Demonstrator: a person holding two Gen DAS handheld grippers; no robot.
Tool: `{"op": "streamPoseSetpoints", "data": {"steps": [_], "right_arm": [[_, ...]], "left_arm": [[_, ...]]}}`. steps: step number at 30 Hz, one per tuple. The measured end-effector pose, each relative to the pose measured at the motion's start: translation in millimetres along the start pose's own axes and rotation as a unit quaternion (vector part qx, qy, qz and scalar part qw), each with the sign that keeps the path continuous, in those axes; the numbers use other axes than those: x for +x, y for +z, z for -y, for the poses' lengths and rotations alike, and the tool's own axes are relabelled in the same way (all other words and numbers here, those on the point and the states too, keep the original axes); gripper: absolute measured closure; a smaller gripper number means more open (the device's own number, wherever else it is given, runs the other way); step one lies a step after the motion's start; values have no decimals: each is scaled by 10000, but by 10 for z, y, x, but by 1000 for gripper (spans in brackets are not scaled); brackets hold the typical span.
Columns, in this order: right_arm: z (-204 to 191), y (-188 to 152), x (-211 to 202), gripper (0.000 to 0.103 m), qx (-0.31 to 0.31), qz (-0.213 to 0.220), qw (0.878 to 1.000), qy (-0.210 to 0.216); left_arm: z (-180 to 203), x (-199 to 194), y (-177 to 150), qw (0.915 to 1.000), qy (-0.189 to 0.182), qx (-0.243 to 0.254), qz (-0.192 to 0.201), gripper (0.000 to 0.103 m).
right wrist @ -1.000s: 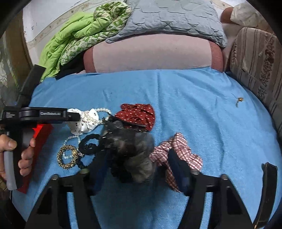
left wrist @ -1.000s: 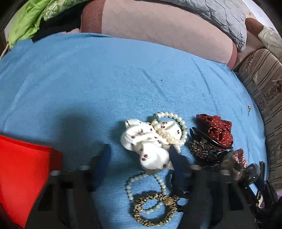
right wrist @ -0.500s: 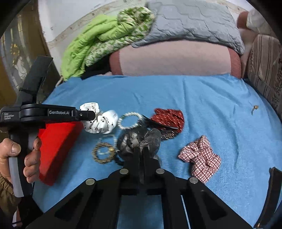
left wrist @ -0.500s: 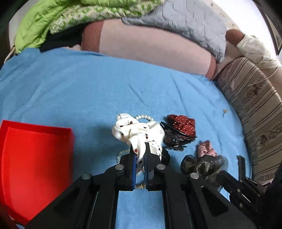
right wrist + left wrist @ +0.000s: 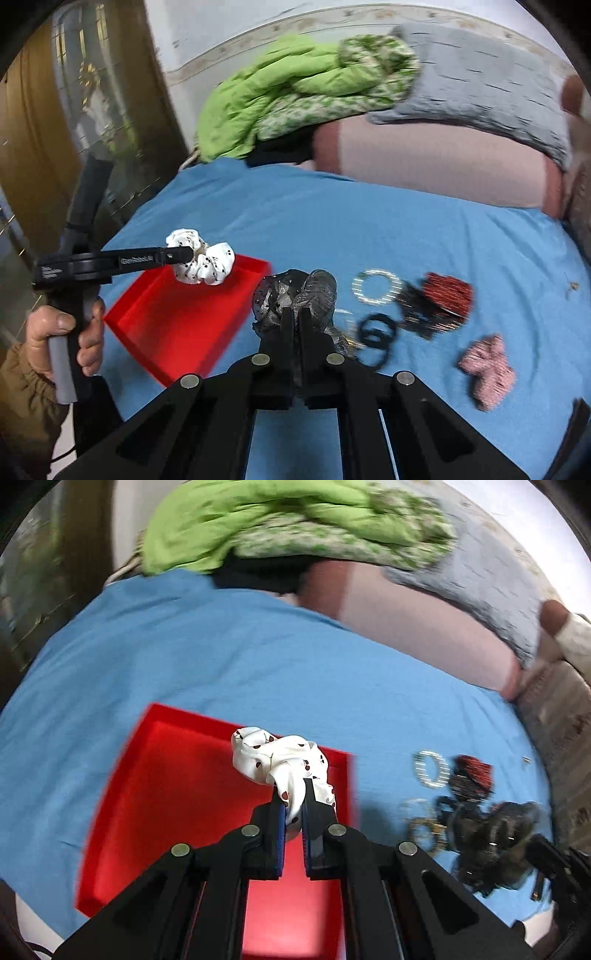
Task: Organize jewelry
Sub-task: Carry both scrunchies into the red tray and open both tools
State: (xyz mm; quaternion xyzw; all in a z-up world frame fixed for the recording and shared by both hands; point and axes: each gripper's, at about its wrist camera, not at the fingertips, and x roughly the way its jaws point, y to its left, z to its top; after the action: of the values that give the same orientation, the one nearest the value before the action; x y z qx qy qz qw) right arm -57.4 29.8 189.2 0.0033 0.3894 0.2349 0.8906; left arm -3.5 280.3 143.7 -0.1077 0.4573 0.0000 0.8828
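Both hand-held grippers are clamped tight: left hand-held gripper (image 5: 294, 805), gripped by a hand (image 5: 64, 341), and right hand-held gripper (image 5: 294, 317).

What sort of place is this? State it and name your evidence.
Probably a bedroom: a bed with a blue sheet, a folded green quilt and grey pillow stacked against the wall, and a wooden door alongside.

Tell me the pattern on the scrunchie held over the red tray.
White scrunchie with small dark red spots; clearest in the left wrist view.
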Motion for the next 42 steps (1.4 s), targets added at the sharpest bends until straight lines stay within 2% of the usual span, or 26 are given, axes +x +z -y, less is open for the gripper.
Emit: {"op": "streamPoseSetpoints", "data": {"steps": [6, 11, 18, 21, 23, 25, 26, 27, 28, 29, 32, 37, 42], "right_arm": [[-539, 291, 535, 100, -347, -262, 9985, 336], [-851, 453, 1108, 100, -459, -560, 9962, 493], [-864, 563, 1873, 99, -105, -1050, 9923, 644], [-870, 570, 2009, 97, -77, -1130, 9917, 616], [-897, 575, 2037, 97, -152, -1138, 9917, 576], [-916, 570, 2039, 89, -202, -1129, 9919, 537], [-920, 567, 2028, 75, -208, -1111, 9923, 506], [-919, 565, 2002, 56, -205, -1074, 9928, 486], [-922, 574, 1983, 47, -199, -1029, 9934, 473], [-920, 583, 1950, 39, -198, -973, 9941, 445], [-912, 616, 1879, 38, -226, -909, 9947, 417], [-829, 584, 1580, 38, -157, -741, 9961, 448], [-612, 390, 1205, 36, 14, -647, 9969, 446]], "left_arm": [[-578, 231, 142, 9989, 393, -221, -98, 96], [-873, 444, 260, 9978, 530, -341, -194, 96], [-1037, 597, 293, 9981, 441, -363, -231, 94], [-1069, 570, 271, 9984, 361, -377, -206, 85], [-1084, 521, 255, 9984, 363, -394, -185, 80], [-1088, 459, 248, 9983, 412, -390, -138, 74], [-1086, 399, 246, 9982, 456, -389, -92, 72], [-1091, 353, 247, 9980, 479, -400, -48, 64], [-1092, 298, 249, 9979, 500, -413, 20, 58], [-1089, 213, 251, 9975, 550, -418, 128, 57], [-1063, 23, 254, 9955, 794, -395, 326, 57], [-932, -287, 215, 9921, 1062, -286, 610, 49], [-627, -457, 128, 9931, 985, -28, 632, 45]]}}
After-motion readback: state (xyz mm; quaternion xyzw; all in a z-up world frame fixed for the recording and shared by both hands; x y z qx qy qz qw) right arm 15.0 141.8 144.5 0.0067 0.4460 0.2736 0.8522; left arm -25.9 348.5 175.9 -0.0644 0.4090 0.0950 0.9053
